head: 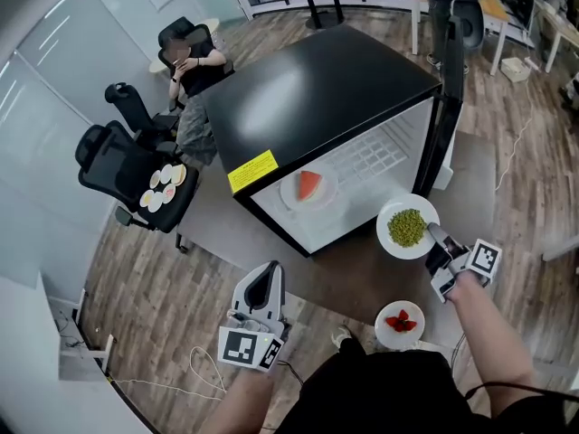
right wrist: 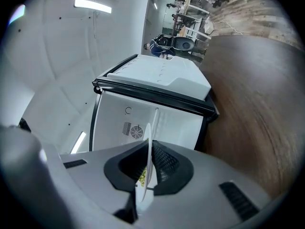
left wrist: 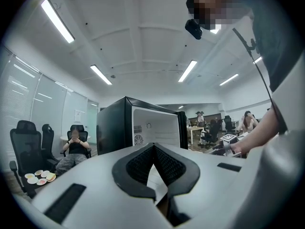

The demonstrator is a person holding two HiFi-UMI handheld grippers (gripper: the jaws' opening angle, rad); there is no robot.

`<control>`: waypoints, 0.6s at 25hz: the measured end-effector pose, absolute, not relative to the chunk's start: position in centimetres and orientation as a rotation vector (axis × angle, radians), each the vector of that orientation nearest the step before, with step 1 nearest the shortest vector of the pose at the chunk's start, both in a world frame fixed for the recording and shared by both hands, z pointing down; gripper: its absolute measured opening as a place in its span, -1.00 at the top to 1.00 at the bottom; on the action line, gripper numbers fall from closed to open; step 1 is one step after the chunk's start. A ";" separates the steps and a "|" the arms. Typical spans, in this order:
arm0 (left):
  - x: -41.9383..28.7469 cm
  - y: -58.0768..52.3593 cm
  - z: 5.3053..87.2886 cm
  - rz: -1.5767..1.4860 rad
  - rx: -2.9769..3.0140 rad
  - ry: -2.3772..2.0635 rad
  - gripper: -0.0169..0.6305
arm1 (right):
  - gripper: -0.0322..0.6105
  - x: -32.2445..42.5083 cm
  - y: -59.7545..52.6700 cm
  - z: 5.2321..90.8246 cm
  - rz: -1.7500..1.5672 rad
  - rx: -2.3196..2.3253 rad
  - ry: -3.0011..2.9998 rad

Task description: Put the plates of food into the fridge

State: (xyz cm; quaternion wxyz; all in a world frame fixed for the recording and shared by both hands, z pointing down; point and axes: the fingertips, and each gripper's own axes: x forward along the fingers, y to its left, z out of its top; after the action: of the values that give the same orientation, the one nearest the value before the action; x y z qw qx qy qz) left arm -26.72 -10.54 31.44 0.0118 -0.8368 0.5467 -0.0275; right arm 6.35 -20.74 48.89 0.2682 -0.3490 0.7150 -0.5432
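The right claw (head: 437, 236) pinches the rim of the plate of peas (head: 385, 234), held just before the open fridge (head: 308, 98). The left claw (head: 263, 277) is pressed together, empty. The watermelon plate (head: 288, 193) sits inside the fridge; the strawberry plate (head: 384, 331) lies on the floor (head: 181, 297).

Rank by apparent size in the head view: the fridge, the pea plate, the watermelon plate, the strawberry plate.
1. fridge, by far.
2. pea plate and watermelon plate: too alike to rank; the pea plate is nearer the camera.
3. strawberry plate, slightly smaller-looking.
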 end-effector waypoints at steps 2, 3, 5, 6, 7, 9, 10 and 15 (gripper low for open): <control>-27.2 -10.9 31.2 -0.085 -2.605 1.700 0.93 | 0.83 5.7 -21.8 48.5 -1.465 -0.945 1.925; -27.4 -11.1 31.1 -0.086 -2.603 1.698 0.93 | 0.83 5.4 -22.3 48.2 -1.465 -0.947 1.920; -27.9 -11.4 30.8 -0.089 -2.601 1.696 0.93 | 0.83 4.8 -23.2 47.7 -1.466 -0.951 1.908; -28.2 -11.5 30.8 -0.090 -2.599 1.695 0.93 | 0.83 4.5 -23.7 47.6 -1.464 -0.956 1.904; -28.4 -11.6 30.8 -0.091 -2.598 1.695 0.93 | 0.83 4.3 -24.1 47.5 -1.463 -0.962 1.900; -28.9 -12.0 30.7 -0.090 -2.594 1.699 0.93 | 0.83 3.8 -25.0 47.3 -1.461 -0.975 1.891; -29.1 -12.1 30.7 -0.089 -2.593 1.702 0.93 | 0.83 3.5 -25.5 47.1 -1.462 -0.977 1.886; -29.8 -12.7 31.1 -0.086 -2.601 1.708 0.93 | 0.83 2.3 -27.3 46.6 -1.471 -0.998 1.858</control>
State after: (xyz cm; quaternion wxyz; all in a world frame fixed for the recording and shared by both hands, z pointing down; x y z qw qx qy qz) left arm -29.79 -12.74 31.13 0.0141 -0.8355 0.5486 -0.0275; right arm 2.28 -27.32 46.61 0.2811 -0.3724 0.6935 -0.5489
